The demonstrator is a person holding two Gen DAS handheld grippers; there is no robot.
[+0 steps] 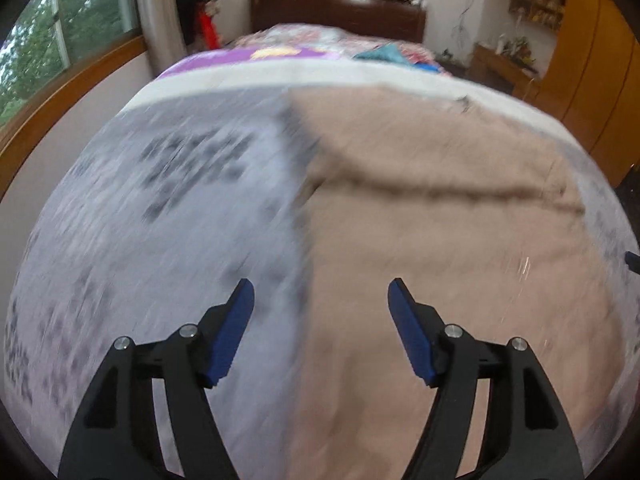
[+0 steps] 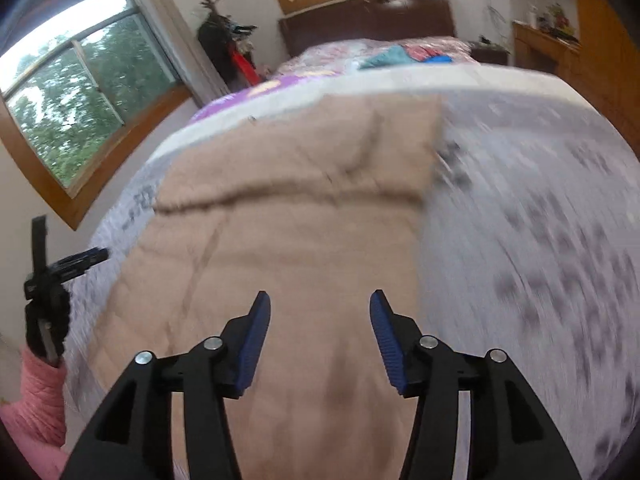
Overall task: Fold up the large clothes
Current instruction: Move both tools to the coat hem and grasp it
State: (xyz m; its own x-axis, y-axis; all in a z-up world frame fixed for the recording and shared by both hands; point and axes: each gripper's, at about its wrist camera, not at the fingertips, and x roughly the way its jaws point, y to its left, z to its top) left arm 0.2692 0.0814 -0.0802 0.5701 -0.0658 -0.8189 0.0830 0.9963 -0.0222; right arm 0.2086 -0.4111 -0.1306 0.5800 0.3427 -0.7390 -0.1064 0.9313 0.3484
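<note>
In the left wrist view, I am looking down over a bed (image 1: 120,240) whose grey-and-white patterned cover is filling the left half of the frame, smeared by motion blur. A large beige garment (image 1: 440,220) is lying flat across the centre and right of the frame, a dark crease running across it in the middle right. My left gripper (image 1: 321,292) is hanging at the bottom centre with its blue-padded jaws spread wide and nothing between them; the left finger is sitting over the patterned cover, the right one over the beige cloth. A window (image 1: 60,40) is showing green trees at the upper left, a dark headboard (image 1: 340,12) is standing at the top centre, and wooden cabinets (image 1: 592,60) are lining the upper right.

In the right wrist view, the beige garment (image 2: 300,200) is occupying the centre and lower middle of the frame, with the patterned bed cover (image 2: 540,240) stretching away to the right. My right gripper (image 2: 320,300) is hovering at the bottom centre, jaws wide apart and gripping nothing, both fingers over the beige cloth. At the left edge, the left gripper (image 2: 92,256) is jutting in, held by a gloved hand with a pink sleeve (image 2: 40,392) below; I cannot tell its opening from here.
</note>
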